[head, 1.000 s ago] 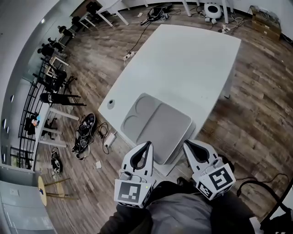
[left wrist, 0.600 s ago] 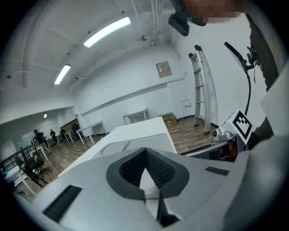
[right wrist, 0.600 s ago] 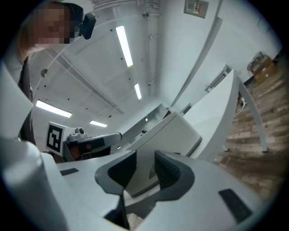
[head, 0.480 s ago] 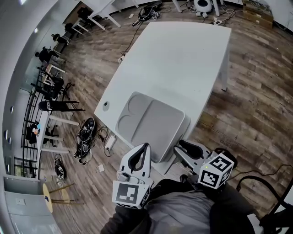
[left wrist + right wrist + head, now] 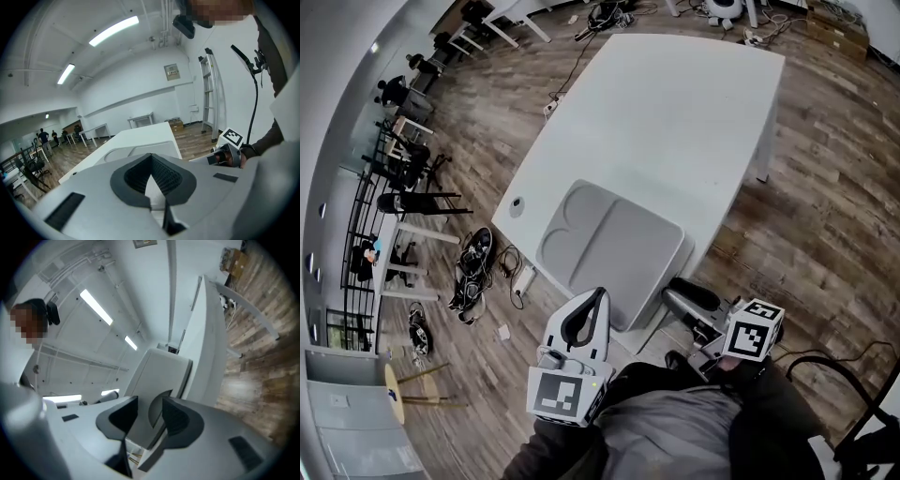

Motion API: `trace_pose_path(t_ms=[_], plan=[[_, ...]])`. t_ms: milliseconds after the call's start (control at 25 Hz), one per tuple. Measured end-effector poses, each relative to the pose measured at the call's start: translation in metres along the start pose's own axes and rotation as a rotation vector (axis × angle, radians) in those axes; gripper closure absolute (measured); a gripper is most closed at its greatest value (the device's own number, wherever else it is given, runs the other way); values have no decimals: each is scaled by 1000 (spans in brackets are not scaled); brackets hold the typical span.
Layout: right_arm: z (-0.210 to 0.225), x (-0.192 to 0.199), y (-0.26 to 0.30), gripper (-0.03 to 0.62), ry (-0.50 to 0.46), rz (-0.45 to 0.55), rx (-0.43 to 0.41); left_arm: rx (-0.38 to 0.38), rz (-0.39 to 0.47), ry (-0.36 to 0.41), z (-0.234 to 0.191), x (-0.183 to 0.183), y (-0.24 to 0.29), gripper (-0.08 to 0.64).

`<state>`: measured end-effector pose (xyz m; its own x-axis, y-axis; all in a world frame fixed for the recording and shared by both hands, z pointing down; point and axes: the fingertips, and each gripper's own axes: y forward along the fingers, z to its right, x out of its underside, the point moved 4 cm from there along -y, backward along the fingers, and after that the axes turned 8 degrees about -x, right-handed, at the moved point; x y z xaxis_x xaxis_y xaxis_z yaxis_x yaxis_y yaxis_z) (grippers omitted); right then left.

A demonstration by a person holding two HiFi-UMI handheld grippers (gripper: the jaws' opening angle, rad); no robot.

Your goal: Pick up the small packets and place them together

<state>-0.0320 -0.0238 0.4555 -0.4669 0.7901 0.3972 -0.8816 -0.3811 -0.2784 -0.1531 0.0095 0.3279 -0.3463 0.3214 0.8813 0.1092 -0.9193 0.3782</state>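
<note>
A: Way in over the table (image 5: pixel 675 112)?
B: Grey tray (image 5: pixel 609 248) fills near end; bare top beyond. Small round thing (image 5: pixel 517 203) by left edge.
A: Grippers?
B: Left gripper (image 5: pixel 598 296), right gripper (image 5: pixel 672 292) off near edge, unblocked.

Wood-plank floor (image 5: pixel 825 187), brown. Long white table (image 5: pixel 675 112) at centre, grey tray (image 5: pixel 619 253) on its near end. Black chairs (image 5: pixel 412 202) along the left side. Dark tangle (image 5: pixel 473 272) on the floor, possibly cables. Strip lights (image 5: pixel 114 30) overhead; white walls (image 5: pixel 140 89).
</note>
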Motion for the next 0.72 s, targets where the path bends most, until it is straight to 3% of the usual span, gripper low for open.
trace_pose_path(t_ms=[160, 280, 400, 560, 720], plan=[[4, -8, 0, 428, 119, 62, -138, -14, 7, -2, -7, -1, 5, 572], [8, -9, 2, 447, 156, 35, -117, -6, 8, -2, -6, 0, 10, 572], [14, -9, 3, 536, 195, 13, -86, 36, -21, -7, 2, 6, 19, 572], [14, -9, -1, 588, 174, 17, -92, 102, -73, -27, 17, 15, 27, 572], [-20, -23, 10, 588, 77, 12, -199, 110, -86, -34, 17, 17, 28, 572]])
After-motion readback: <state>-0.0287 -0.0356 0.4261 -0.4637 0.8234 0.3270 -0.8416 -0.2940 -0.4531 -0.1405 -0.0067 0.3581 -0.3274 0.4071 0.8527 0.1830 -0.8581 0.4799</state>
